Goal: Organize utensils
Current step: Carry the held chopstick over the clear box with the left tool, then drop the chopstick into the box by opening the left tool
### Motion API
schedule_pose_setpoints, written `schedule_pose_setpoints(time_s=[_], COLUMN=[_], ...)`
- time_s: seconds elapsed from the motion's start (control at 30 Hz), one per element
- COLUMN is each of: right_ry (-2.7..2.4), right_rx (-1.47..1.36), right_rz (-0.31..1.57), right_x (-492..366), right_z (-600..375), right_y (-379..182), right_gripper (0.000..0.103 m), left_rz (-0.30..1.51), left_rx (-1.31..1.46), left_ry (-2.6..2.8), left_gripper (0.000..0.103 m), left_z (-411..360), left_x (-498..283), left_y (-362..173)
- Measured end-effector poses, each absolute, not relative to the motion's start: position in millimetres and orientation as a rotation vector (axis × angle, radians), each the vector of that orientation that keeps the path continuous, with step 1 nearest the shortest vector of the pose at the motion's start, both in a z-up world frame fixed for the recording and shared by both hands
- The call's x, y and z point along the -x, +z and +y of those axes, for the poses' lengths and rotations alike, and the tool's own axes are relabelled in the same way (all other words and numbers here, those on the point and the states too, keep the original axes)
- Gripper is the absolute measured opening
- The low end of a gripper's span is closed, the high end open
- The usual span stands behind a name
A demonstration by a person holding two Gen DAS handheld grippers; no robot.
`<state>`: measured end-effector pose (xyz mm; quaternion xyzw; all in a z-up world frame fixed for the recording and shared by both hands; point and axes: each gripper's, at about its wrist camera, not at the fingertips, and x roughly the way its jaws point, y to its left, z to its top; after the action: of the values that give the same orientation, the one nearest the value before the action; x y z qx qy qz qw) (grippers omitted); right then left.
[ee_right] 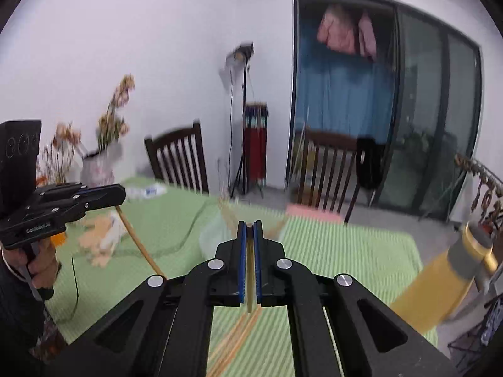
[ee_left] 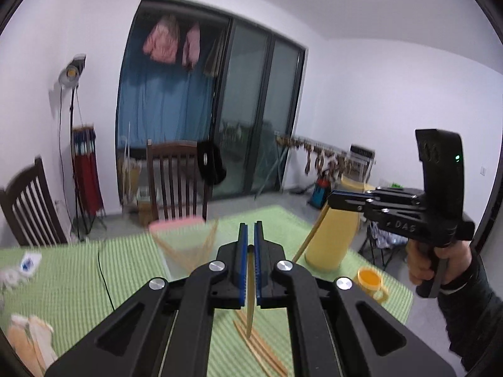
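The left tool is clamped on a single chopstick that hangs down between its blue pads. The right tool pinches another chopstick the same way. Both are held above the green striped worktop, where a loose bundle of chopsticks lies near. A blurred pink-rimmed holder stands farther back.

Two wooden chopsticks hang clamped above loose chopsticks lying on the green striped cloth.
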<state>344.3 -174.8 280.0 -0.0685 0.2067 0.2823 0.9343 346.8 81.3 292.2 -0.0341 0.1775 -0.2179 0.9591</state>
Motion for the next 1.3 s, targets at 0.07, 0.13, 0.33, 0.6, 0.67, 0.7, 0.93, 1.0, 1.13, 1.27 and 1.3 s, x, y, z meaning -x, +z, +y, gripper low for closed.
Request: schedule_pose_setpoints(time_s=[0.07, 0.13, 0.33, 0.6, 0.67, 0.7, 0.93, 1.0, 1.13, 1.27, 1.3], right_ry=[0.576, 0.579, 0.571, 0.549, 0.561, 0.558, 0.555, 0.563, 0.555, 0.491, 0.467], right_rx=[0.117, 0.095, 0.022, -0.094, -0.112, -0.110, -0.189, -0.200, -0.173, -0.110, -0.084], right_rz=[0.376, 0.346, 0.269, 0.356, 0.386, 0.403, 0.604, 0.671, 0.764, 0.802, 0.797], right_x=[-354.2, -364.0, -407.0, -488.3, -505.5, -512.6, -558.8, -568.4, -577.2, -580.7, -578.6], right_z=[-174.1, -172.6, -159.1, -130.7, -126.5, -123.6, -107.4, -99.7, -86.5, -80.5, -79.2], right_y=[303.2, 322.1, 367.3, 339.6, 320.5, 311.2, 227.6, 203.6, 170.0, 152.9, 152.9], right_gripper=[0.004, 0.004, 0.004, 0.004, 0.004, 0.004, 0.005, 0.005, 0.005, 0.013, 0.021], left_rz=[0.330, 0.303, 0.256, 0.281, 0.310, 0.325, 0.498, 0.544, 0.614, 0.640, 0.635], left_rx=[0.056, 0.048, -0.006, 0.223, 0.259, 0.296, 0.493, 0.521, 0.520, 0.475, 0.449], left_ry=[-0.437, -0.440, -0.398, -0.371, -0.335, -0.326, -0.222, -0.187, -0.145, -0.131, -0.124], left_gripper=[0.001, 0.001, 0.001, 0.001, 0.001, 0.001, 0.001, 0.001, 0.001, 0.002, 0.002], left_z=[82.4, 82.4, 72.5, 101.3, 109.9, 115.5, 151.9, 159.0, 169.0, 164.6, 162.6], left_x=[-354.0, -364.5, -405.3, -492.8, -519.6, -532.9, -602.5, -606.7, -604.1, -595.0, -590.6], left_y=[317.2, 343.9, 385.3, 358.1, 339.8, 328.3, 220.3, 189.9, 149.1, 138.0, 140.2])
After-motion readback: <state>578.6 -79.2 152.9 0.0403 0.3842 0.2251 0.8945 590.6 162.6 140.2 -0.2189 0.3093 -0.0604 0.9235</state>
